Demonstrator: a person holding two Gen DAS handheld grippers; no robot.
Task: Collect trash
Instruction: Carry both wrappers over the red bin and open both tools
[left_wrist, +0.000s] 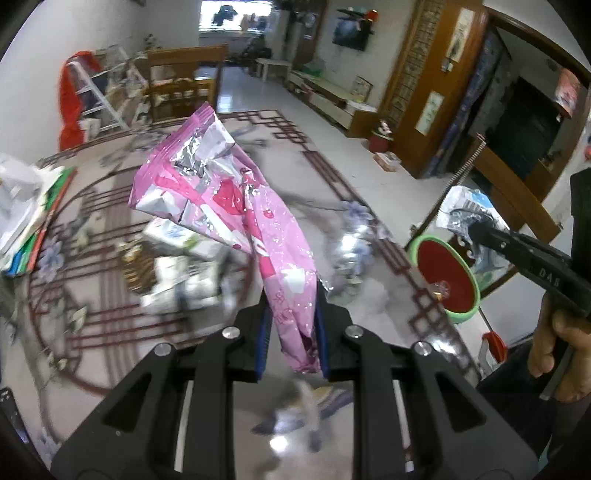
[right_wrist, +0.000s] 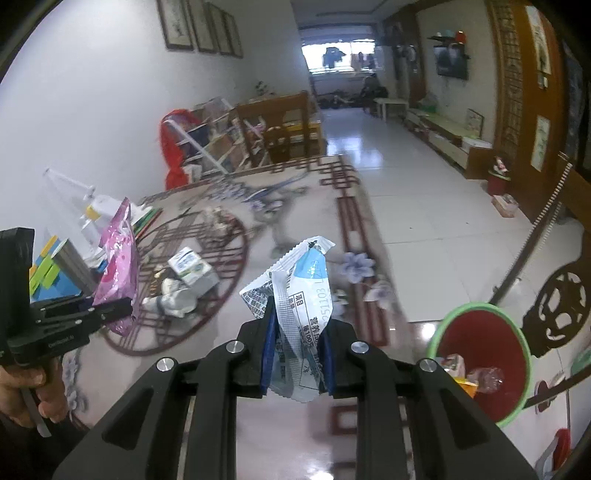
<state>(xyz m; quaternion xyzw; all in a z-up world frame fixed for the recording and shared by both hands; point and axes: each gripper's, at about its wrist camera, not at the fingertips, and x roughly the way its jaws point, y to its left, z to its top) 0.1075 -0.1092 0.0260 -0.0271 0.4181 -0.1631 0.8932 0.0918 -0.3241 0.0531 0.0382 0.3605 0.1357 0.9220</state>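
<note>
Pink wrapper (left_wrist: 236, 206) hides left gripper (left_wrist: 291, 332) pads; table (left_wrist: 369, 295) litter blurred.

Blue-white wrapper (right_wrist: 299, 295) between right gripper (right_wrist: 295, 354) jaws

Printed characters are seen on the white and blue wrapper (right_wrist: 299, 306) in the right wrist view: "251103", "100" and "7%" among Chinese text, not fully legible. "DAS" is read on the black tool body (left_wrist: 546, 278) in the left wrist view. Small lettering on the other tool body (right_wrist: 61, 338) cannot be read.
</note>
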